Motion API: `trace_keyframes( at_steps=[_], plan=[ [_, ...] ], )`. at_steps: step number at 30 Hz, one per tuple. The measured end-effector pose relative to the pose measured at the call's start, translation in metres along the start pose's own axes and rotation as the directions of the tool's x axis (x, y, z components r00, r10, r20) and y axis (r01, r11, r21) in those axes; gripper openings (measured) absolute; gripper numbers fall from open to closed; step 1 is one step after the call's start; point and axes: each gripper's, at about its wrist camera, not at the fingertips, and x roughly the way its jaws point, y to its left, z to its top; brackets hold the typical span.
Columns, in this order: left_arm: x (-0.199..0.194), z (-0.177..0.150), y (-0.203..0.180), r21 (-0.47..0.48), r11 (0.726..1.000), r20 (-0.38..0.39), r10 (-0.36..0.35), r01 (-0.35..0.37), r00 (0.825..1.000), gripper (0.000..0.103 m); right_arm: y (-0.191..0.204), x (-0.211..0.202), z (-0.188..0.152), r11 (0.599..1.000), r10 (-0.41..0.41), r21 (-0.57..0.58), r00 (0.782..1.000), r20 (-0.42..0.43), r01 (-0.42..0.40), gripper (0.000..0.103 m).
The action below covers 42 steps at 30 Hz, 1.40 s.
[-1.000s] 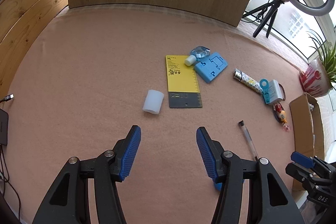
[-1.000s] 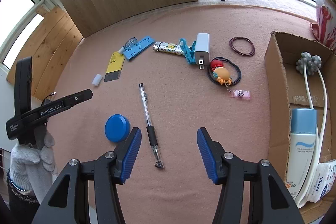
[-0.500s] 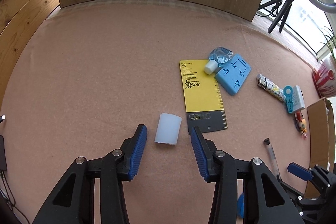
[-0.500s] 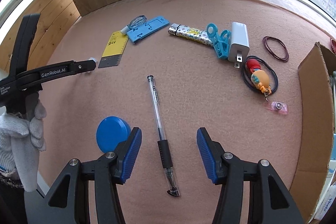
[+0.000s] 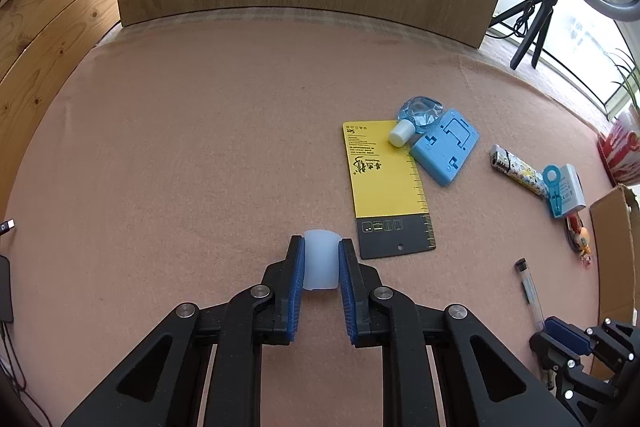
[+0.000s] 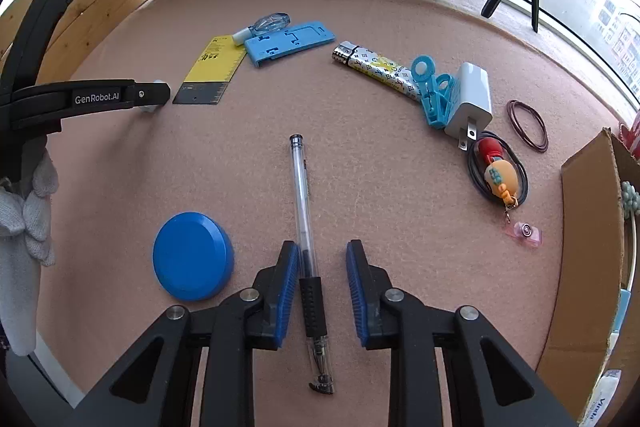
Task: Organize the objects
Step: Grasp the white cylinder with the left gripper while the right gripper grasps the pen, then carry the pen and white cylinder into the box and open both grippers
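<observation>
My left gripper (image 5: 320,247) is shut on a small white translucent cup (image 5: 320,261) that lies on the pink felt table (image 5: 200,167). A yellow and black ruler card (image 5: 384,187) lies just to its right. My right gripper (image 6: 322,253) is open low over the table, with a clear pen (image 6: 306,227) lying lengthwise between its fingers, nearer the left one. A blue round lid (image 6: 192,261) sits to the left of it. The left gripper also shows in the right wrist view (image 6: 154,95).
A blue phone stand (image 6: 290,41), small clear bottle (image 6: 268,23), lighter (image 6: 376,67), blue clip (image 6: 434,91), white charger (image 6: 470,103), toy keychain (image 6: 500,179) and rubber bands (image 6: 526,125) lie on the felt. A cardboard box (image 6: 592,247) stands at the right.
My left gripper moved forward over the white cup and shut on it. My right gripper moved forward and down so the pen lies between its fingers, which narrowed.
</observation>
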Motion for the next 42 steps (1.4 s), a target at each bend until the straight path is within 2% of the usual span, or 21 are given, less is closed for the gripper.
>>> trace_keyframes(
  at_steps=[2, 7, 9, 14, 21, 25, 31, 36, 42],
  plan=[
    [-0.003, -0.005, 0.002, -0.009, 1.0, 0.006, -0.01, 0.01, 1.0, 0.017, -0.001, -0.001, -0.002, 1.0, 0.005, -0.002, 1.0, 0.001, -0.005, 0.01],
    [-0.023, -0.031, -0.001, -0.038, 0.999, 0.017, -0.03, 0.03, 0.999, 0.015, -0.006, -0.005, -0.01, 0.999, 0.031, 0.021, 1.0, 0.003, -0.031, 0.009],
    [-0.031, -0.042, 0.0, -0.057, 0.997, 0.02, -0.048, 0.049, 0.999, 0.011, -0.009, -0.007, -0.016, 0.998, 0.043, 0.036, 0.999, 0.005, -0.043, 0.009],
    [-0.047, -0.073, 0.005, -0.12, 0.988, 0.02, -0.093, 0.095, 0.995, 0.01, -0.018, -0.016, -0.033, 0.994, 0.077, 0.081, 0.997, 0.007, -0.077, 0.009],
    [-0.071, -0.098, -0.006, -0.12, 0.982, 0.02, -0.144, 0.145, 0.989, 0.009, -0.036, -0.041, -0.054, 0.981, 0.114, 0.152, 0.992, 0.051, -0.12, 0.009],
    [-0.086, -0.098, -0.019, -0.098, 0.98, 0.04, -0.168, 0.172, 0.985, 0.009, -0.046, -0.058, -0.062, 0.97, 0.139, 0.19, 0.987, 0.084, -0.153, 0.009],
    [-0.106, -0.087, -0.049, -0.04, 0.973, 0.067, -0.225, 0.228, 0.972, 0.009, -0.063, -0.095, -0.067, 0.962, 0.13, 0.219, 0.977, 0.169, -0.165, 0.009],
    [-0.113, -0.077, -0.092, 0.034, 0.957, 0.062, -0.288, 0.287, 0.956, 0.009, -0.093, -0.125, -0.075, 0.952, 0.086, 0.269, 0.969, 0.231, -0.149, 0.009],
    [-0.116, -0.073, -0.16, 0.146, 0.919, 0.022, -0.374, 0.367, 0.927, 0.009, -0.137, -0.147, -0.095, 0.926, -0.01, 0.365, 0.964, 0.266, -0.091, 0.009]
  ],
)
